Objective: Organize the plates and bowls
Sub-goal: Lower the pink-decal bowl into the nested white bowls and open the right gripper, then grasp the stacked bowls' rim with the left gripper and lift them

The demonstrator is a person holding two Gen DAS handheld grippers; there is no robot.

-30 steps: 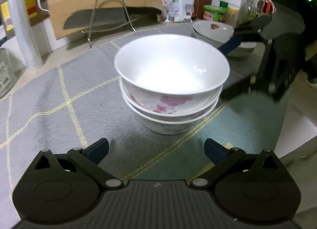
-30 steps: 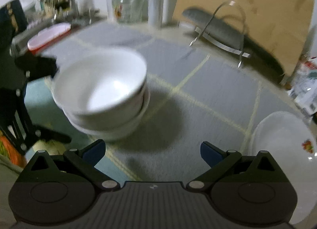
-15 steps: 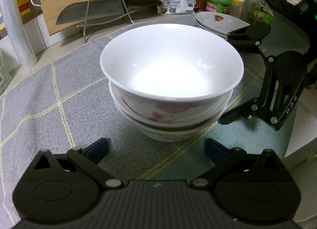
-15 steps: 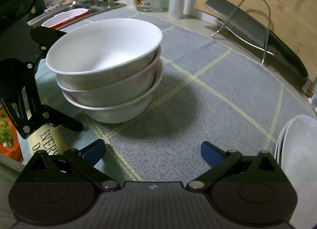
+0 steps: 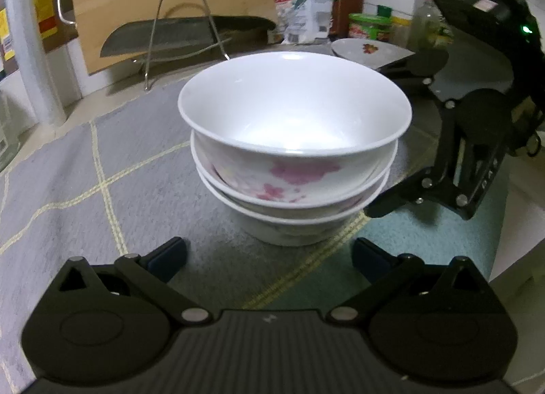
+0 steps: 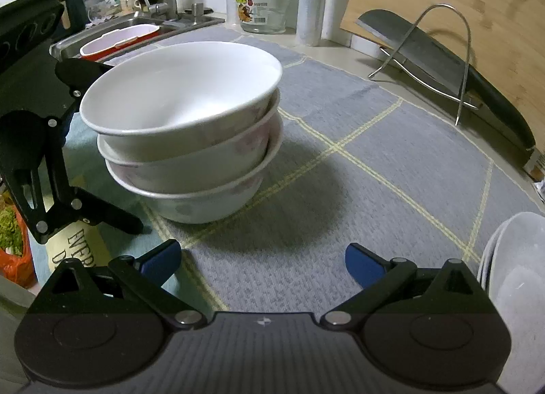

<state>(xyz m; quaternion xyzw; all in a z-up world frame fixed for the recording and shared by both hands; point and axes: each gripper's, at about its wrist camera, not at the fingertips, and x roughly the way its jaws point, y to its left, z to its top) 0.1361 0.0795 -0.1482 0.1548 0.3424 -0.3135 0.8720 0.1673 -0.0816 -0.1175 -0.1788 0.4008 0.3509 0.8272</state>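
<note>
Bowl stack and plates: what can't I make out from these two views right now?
- Lower bowls: insides hidden, top bowl nested in them, both views.
- Plate stack: cut off by right wrist frame edge; count unclear.
- Far plate: left wrist view, partly behind the right gripper.
- Jar label: too small.

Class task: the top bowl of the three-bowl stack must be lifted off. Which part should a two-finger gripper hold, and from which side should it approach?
Probably the rim of the top bowl: it flares clear above the bowl beneath, while its wall sits nested. Come from above, one finger inside, one outside, on the near edge facing the open left gripper.
</note>
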